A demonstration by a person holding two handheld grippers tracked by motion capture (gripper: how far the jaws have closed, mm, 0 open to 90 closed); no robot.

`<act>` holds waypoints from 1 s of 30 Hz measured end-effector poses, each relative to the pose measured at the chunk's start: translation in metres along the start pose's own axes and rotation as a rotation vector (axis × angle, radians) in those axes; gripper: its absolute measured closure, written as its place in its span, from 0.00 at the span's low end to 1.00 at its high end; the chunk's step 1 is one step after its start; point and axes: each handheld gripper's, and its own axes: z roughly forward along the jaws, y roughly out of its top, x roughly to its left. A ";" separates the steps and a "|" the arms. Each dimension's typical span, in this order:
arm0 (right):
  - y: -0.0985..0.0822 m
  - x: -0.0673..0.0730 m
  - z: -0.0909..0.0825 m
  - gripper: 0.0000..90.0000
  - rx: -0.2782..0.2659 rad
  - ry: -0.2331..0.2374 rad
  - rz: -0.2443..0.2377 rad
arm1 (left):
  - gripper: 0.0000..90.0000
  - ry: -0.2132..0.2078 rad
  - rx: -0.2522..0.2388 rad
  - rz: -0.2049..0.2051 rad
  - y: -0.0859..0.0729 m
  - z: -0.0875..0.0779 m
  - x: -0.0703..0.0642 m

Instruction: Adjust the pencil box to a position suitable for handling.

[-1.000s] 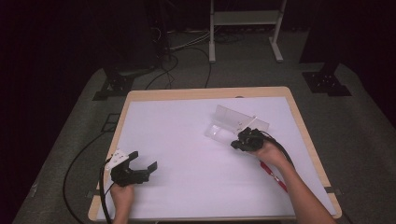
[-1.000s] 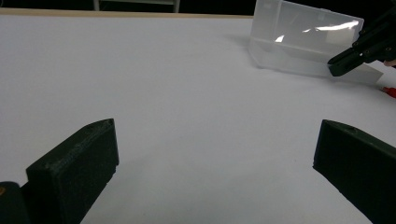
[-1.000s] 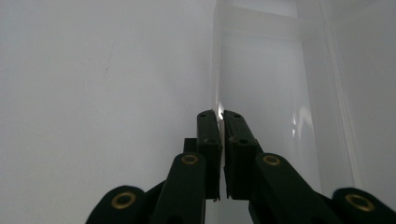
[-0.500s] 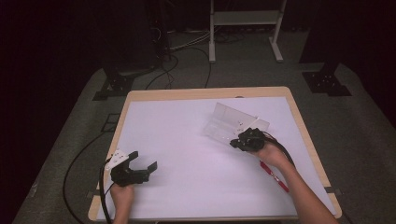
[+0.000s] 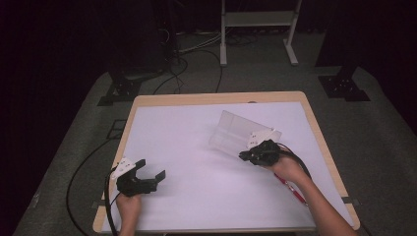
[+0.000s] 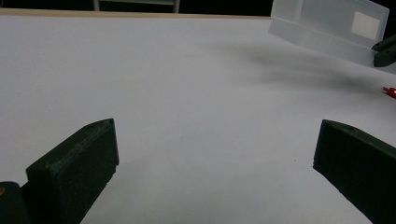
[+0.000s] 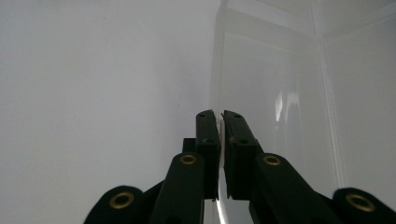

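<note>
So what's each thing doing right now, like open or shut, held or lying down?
Clear plastic box: tilted up, one wall pinched by the right gripper.
Right gripper: shut on the box's thin wall.
Left gripper: open, nothing between its jaws, low over the table.
Red pen: lying flat beside the right forearm.
Table: covered by a white sheet.

plastic box [image 5: 235,135] on table [image 5: 196,128], right rear; pen [image 5: 290,186] just before it
</note>
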 end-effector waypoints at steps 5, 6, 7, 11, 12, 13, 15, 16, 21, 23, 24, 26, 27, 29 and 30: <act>-0.001 0.011 0.002 0.94 0.006 0.021 -0.021 | 0.00 0.000 -0.003 -0.005 0.000 0.000 0.000; -0.001 0.012 0.002 0.94 0.005 0.022 -0.025 | 0.00 0.000 -0.003 -0.005 0.000 0.000 0.000; -0.002 0.013 0.003 0.94 0.005 0.027 -0.030 | 0.00 0.000 -0.003 -0.004 0.000 0.000 0.000; -0.004 0.021 0.003 0.94 0.009 0.039 -0.031 | 0.00 0.000 -0.003 -0.005 0.000 0.000 0.000; -0.004 0.022 0.003 0.94 0.011 0.043 -0.044 | 0.00 0.000 -0.003 -0.006 0.000 0.000 0.000; -0.005 0.024 0.003 0.94 0.011 0.047 -0.046 | 0.00 0.001 -0.003 -0.006 0.000 0.000 0.000; -0.005 0.028 0.003 0.94 0.007 0.054 -0.054 | 0.00 0.000 -0.003 -0.005 0.000 0.000 0.000; -0.005 0.030 0.003 0.94 0.006 0.059 -0.056 | 0.00 0.000 -0.003 -0.005 0.000 0.000 0.000; -0.005 0.036 0.004 0.94 0.007 0.076 -0.065 | 0.00 0.000 -0.001 -0.002 0.000 0.000 0.000; -0.006 0.038 0.006 0.94 0.002 0.087 -0.067 | 0.00 0.000 -0.001 -0.001 0.000 0.000 0.000; -0.007 0.039 0.006 0.94 0.005 0.091 -0.067 | 0.00 0.000 -0.001 -0.002 0.000 0.000 0.000; -0.007 0.041 0.008 0.94 0.005 0.104 -0.075 | 0.00 0.000 -0.001 -0.002 0.000 0.000 0.000; -0.007 0.044 0.010 0.94 0.009 0.111 -0.078 | 0.00 0.000 -0.001 -0.002 0.000 0.000 0.000; -0.007 0.044 0.011 0.94 0.011 0.116 -0.084 | 0.00 0.000 0.000 -0.002 0.000 0.000 0.000; -0.008 0.046 0.012 0.94 0.013 0.120 -0.081 | 0.00 0.000 0.000 -0.002 0.000 0.000 0.000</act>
